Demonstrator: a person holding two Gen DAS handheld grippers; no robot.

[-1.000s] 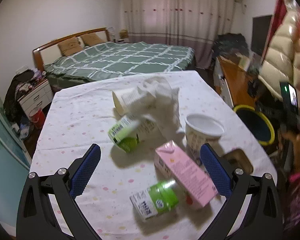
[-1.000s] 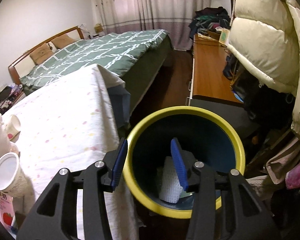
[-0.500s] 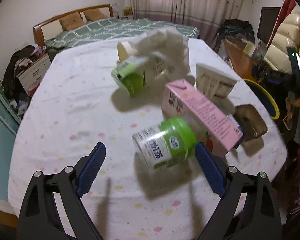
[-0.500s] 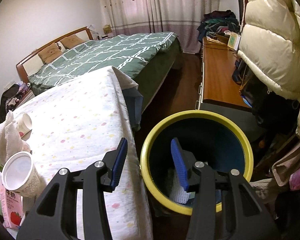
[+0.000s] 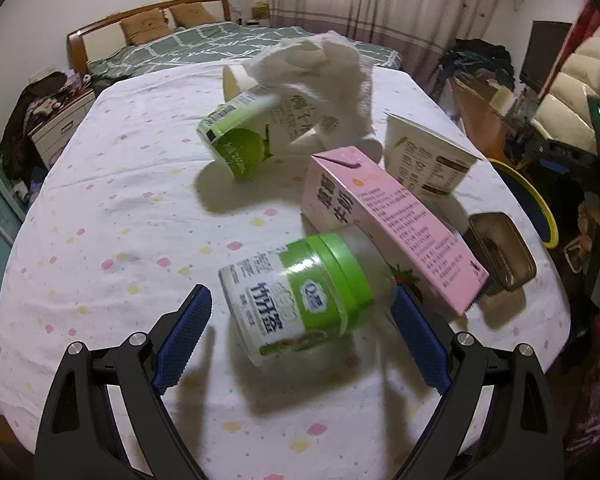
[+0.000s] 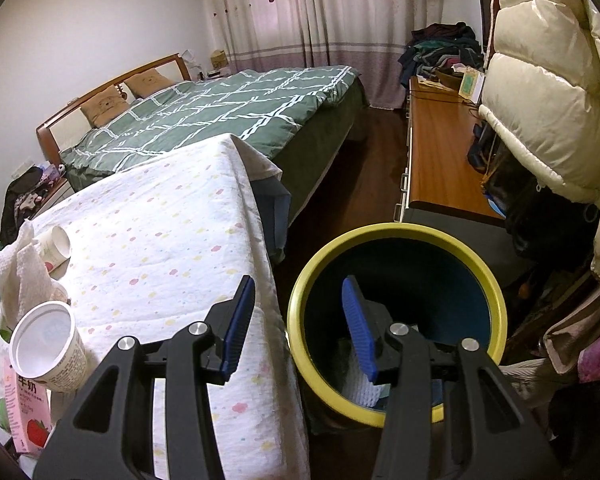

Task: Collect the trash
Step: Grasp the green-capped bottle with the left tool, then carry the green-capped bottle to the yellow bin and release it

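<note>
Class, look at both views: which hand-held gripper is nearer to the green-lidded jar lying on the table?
Left. The left hand-held gripper is open with the green-lidded jar between its fingers. The right hand-held gripper hangs open at the bin beside the table, away from the jar.

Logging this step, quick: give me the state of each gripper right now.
Left gripper: open, empty, fingers either side of the green-lidded jar lying on the table.
Right gripper: open, empty, over the edge of the yellow-rimmed bin.
</note>
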